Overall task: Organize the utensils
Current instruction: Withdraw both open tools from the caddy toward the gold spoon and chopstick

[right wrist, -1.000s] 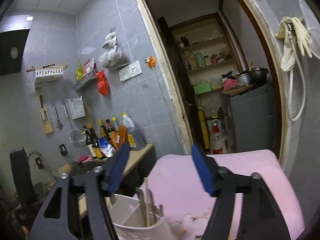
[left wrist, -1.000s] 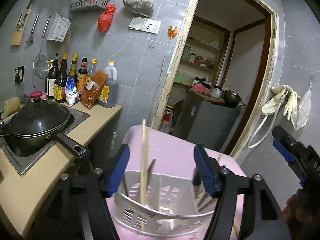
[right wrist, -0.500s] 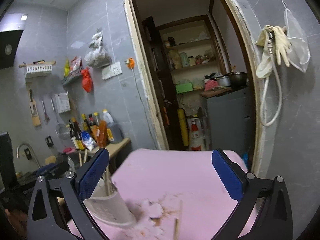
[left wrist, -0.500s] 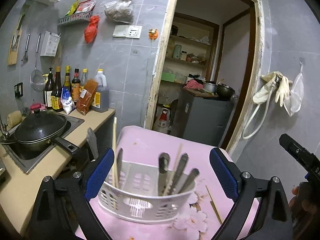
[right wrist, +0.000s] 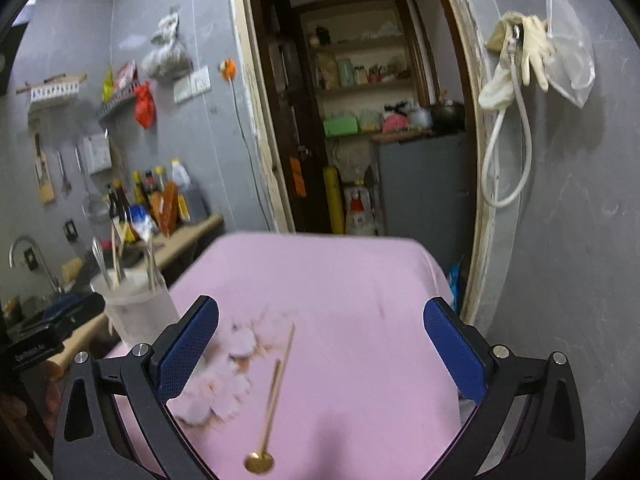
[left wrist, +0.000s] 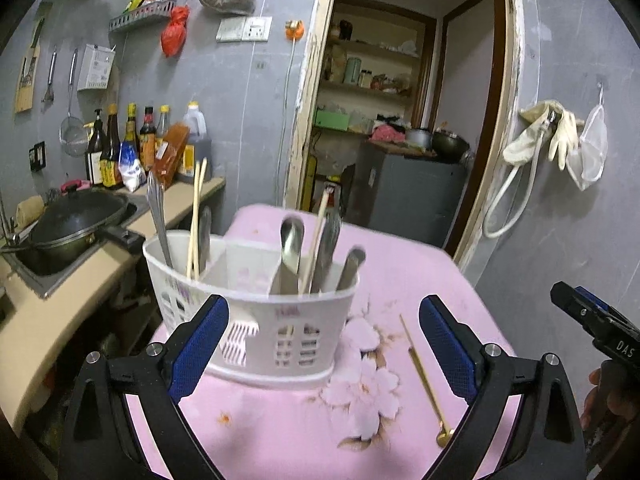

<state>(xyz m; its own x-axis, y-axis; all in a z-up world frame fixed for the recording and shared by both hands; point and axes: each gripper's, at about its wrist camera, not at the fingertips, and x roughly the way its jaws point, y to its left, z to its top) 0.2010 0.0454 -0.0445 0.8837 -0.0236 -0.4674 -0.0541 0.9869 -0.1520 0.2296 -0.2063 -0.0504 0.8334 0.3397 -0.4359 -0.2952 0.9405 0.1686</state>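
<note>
Setting: A small table draped in a pink cloth [left wrist: 280,432] printed with pale blossoms stands in a grey-tiled kitchen, before an open doorway with a chipped cream frame.

Caddy: A white perforated plastic utensil caddy [left wrist: 256,320], curved at the front and split by inner walls, stands upright on the cloth toward the table's left side.

Caddy contents: Its left compartment holds pale wooden chopsticks [left wrist: 196,220] and a stainless-steel handle [left wrist: 158,216]; its right compartment holds several rounded steel handles [left wrist: 291,244] and one more pale stick, all leaning.

Loose utensil: A slim gold-coloured metal spoon [right wrist: 269,404] with a small round bowl lies flat on the cloth to the right of the caddy, apart from it, bowl end nearest the cameras.

Left gripper: The left gripper [left wrist: 322,354], black-framed with textured blue pads, stands wide, the caddy's lower front just beyond its tips, nothing pressed between the pads.

Right gripper: The right gripper [right wrist: 320,354], the same build, is spread fully and grips nothing; the gold spoon lies on the cloth between its fingers.

Background: A dark lidded wok [left wrist: 76,220] sits on a beige counter beside a row of glass sauce bottles [left wrist: 132,140]; cream rubber gloves [left wrist: 548,132] hang on the right wall.
</note>
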